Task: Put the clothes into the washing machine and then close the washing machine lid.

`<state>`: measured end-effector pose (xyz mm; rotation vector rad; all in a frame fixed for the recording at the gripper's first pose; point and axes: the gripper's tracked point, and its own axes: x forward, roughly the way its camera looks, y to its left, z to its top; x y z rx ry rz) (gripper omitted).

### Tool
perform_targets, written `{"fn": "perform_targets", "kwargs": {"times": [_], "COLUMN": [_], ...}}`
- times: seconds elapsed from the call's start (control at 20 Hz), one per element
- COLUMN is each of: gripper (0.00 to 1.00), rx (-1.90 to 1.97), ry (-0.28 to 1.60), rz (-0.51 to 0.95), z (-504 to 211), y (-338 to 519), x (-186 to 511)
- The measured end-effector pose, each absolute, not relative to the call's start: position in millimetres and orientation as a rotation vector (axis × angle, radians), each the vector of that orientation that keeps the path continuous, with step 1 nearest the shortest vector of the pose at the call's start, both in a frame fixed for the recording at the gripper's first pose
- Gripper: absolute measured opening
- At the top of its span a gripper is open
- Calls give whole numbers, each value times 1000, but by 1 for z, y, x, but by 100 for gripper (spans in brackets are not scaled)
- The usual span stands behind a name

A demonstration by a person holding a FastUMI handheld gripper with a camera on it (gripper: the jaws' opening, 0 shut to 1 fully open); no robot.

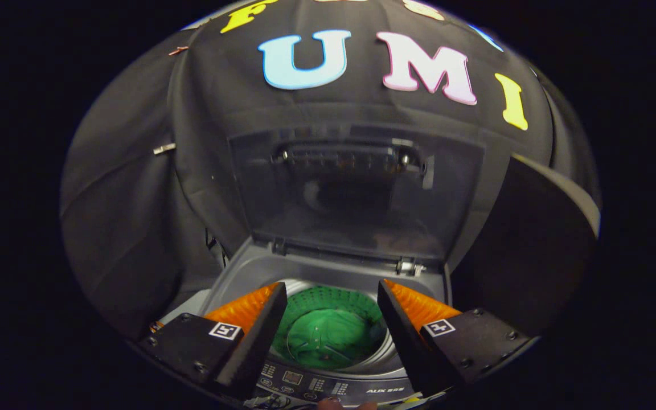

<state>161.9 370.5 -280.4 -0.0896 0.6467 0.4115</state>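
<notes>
Washing machine (328,273) seen from above, lid (356,193) raised upright at its rear edge, green garment (328,336) lying in the drum (362,304), gripper (331,327) held wide open over the drum mouth, nothing gripped, control panel (328,384) along the front edge.

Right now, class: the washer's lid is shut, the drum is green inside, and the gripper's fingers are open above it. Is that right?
Not quite. The gripper view shows the lid standing open, tilted up behind the green drum. The rest holds: the gripper is open above the drum, with nothing between its fingers.
</notes>
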Motion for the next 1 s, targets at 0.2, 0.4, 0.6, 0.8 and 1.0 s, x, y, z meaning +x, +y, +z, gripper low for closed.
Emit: {"fn": "perform_targets", "kwargs": {"times": [0.2, 0.4, 0.6, 0.8, 1.0], "gripper": [100, 100, 99, 99, 99], "rx": [-43, -41, -48, -40, -11], "ry": [554, 442, 353, 355, 419], "rz": [429, 421, 414, 406, 390], "z": [-219, -155, -99, -81, -98], "y": [376, 383, 389, 402, 414], "x": [171, 196, 221, 251, 286]}}
